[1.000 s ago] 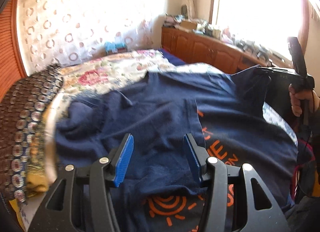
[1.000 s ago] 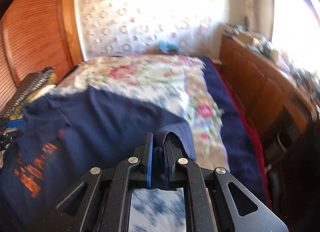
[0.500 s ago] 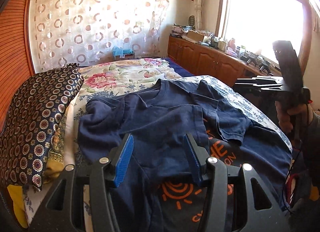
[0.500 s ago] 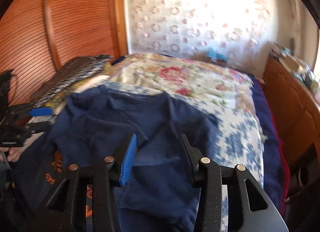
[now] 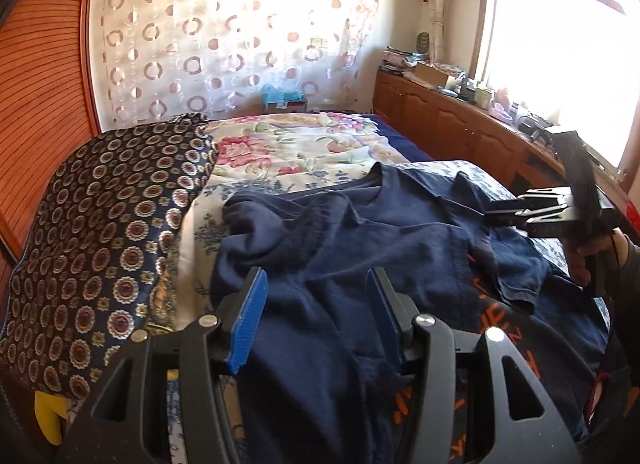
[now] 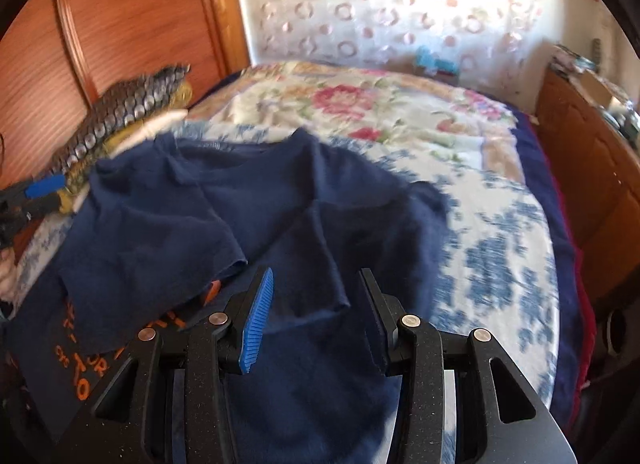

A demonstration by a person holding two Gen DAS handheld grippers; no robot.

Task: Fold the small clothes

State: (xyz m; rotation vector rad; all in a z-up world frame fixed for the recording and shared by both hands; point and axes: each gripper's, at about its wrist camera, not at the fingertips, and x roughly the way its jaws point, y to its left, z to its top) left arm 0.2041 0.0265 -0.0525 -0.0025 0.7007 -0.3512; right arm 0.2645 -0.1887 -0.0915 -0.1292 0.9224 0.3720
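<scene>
A navy T-shirt (image 5: pixel 360 248) with orange print lies on the bed, both sides and sleeves folded inward over its middle. It also shows in the right wrist view (image 6: pixel 240 216). My left gripper (image 5: pixel 316 308) is open and empty above the shirt's near left part. My right gripper (image 6: pixel 316 304) is open and empty above the folded right sleeve. The right gripper also shows in the left wrist view (image 5: pixel 516 212), held in a hand at the right edge. The left gripper shows at the left edge of the right wrist view (image 6: pixel 36 192).
The bed has a floral cover (image 5: pixel 296 144). A dark patterned pillow (image 5: pixel 104 232) lies left of the shirt. A wooden cabinet (image 5: pixel 460 124) with clutter runs along the right under the window. A wooden headboard (image 6: pixel 132 24) stands at the left.
The right gripper let go of the sleeve it held, leaving it folded over the shirt, and drew back. The left gripper stayed open and pulled back and up a little.
</scene>
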